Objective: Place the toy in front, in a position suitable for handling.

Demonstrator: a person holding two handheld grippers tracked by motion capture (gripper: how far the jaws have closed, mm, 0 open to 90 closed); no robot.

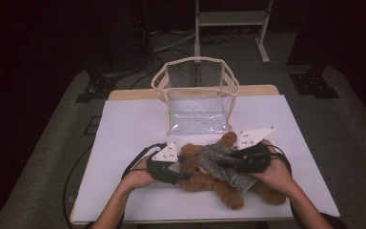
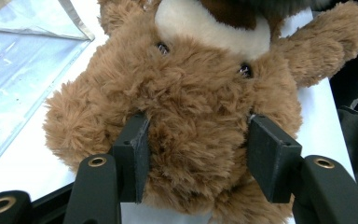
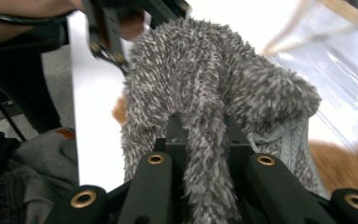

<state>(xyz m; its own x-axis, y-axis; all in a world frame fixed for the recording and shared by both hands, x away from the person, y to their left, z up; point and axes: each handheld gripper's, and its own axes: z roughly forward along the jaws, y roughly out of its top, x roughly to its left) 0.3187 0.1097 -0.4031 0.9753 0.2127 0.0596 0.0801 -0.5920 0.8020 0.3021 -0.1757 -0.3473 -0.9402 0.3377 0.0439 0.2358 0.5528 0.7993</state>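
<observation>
Both forearms enter from the bottom edge of the high view, bent inward so the hands meet low in the middle of the frame over a brown plush teddy bear [image 1: 205, 174] lying on the white table top [image 1: 133, 124]. At lower left of centre, the left gripper [image 1: 178, 175] lies nearly level, its grey three-cornered plate up, pointing toward the right of the frame; in the left gripper view its black jaws sit either side of the bear's furry head [image 2: 196, 140], pads pressed into the fur, part closed. Right of centre, the right gripper [image 1: 224, 162] points toward the left, the hand cupped behind it; its jaws are pinched narrow on a fluffy grey knitted garment [image 3: 205, 93] draped over the bear's body. Behind them, at upper centre, stands a clear plastic bag with cream trim [image 1: 195, 90].
</observation>
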